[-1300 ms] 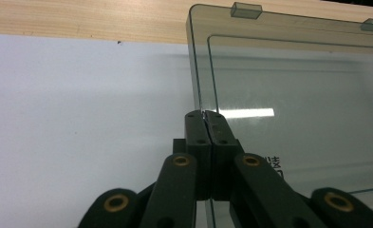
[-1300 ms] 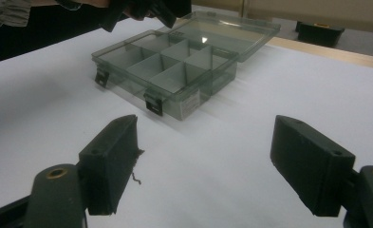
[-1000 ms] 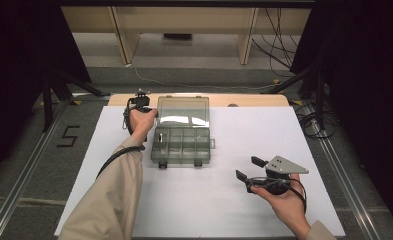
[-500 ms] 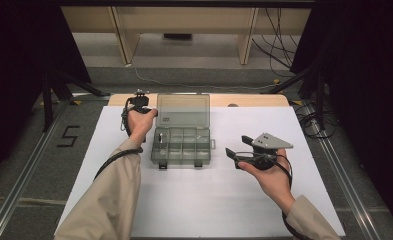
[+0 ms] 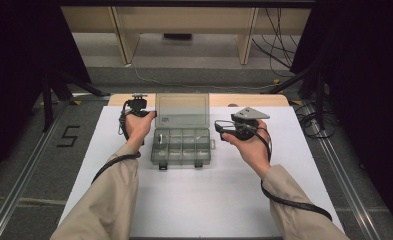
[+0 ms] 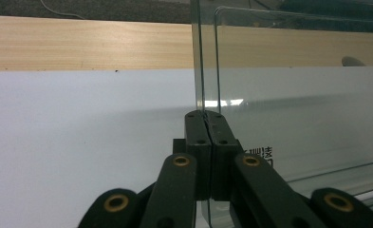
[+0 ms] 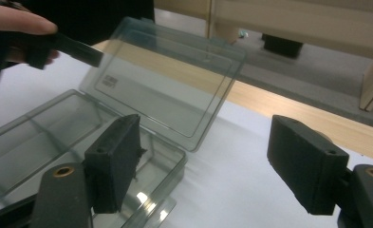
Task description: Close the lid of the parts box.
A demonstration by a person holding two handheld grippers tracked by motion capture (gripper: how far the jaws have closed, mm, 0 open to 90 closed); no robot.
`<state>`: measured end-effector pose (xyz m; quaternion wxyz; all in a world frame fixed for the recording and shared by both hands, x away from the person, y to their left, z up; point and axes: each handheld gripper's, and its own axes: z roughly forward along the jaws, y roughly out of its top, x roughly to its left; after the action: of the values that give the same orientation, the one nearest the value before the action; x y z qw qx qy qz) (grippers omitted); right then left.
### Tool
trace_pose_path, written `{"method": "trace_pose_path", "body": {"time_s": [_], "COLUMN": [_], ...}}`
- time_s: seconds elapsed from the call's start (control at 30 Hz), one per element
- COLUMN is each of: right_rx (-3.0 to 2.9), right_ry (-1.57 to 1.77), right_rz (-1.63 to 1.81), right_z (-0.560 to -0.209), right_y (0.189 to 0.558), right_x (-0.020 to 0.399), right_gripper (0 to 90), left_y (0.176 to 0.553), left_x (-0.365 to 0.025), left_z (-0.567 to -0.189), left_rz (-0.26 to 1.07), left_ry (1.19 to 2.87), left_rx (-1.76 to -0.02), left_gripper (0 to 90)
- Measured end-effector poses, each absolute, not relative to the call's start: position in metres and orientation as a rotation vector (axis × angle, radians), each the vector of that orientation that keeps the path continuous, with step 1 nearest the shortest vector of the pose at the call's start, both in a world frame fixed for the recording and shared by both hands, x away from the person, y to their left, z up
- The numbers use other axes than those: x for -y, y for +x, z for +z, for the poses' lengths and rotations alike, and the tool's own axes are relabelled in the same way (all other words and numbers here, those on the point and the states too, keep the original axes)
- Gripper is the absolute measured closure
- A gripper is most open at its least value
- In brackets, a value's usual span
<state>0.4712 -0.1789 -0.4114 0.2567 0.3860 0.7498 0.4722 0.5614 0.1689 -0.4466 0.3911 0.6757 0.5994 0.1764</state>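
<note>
Two claws | left claw pinches lid upright | right claw gaping, level, closing

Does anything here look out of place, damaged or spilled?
Nothing stands out. The clear compartment box sits square on the white table, empty as far as can be seen. Its lid stands open, pinched at the edge by the left gripper. The right gripper hovers open beside it.

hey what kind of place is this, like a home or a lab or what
Most likely a lab set up for recording handling work. A white-topped table stands between dark curtains, loose cables trail over the floor, and a "5" marking sits beside a metal floor rail.
</note>
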Motion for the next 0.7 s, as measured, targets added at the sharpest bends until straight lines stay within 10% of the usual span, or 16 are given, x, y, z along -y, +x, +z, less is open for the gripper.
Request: {"method": "trace_pose_path", "body": {"time_s": [0.7], "right_rx": [-2.051], "right_ry": [1.175], "right_rz": [1.145], "right_z": [-0.433], "right_y": [0.544], "right_x": [0.142], "right_gripper": [45.9], "left_y": [0.550], "left_x": [-0.172], "left_z": [-0.444], "left_rz": [0.466], "left_ry": [1.680], "left_rx": [-1.453], "left_gripper": [88.9]}}
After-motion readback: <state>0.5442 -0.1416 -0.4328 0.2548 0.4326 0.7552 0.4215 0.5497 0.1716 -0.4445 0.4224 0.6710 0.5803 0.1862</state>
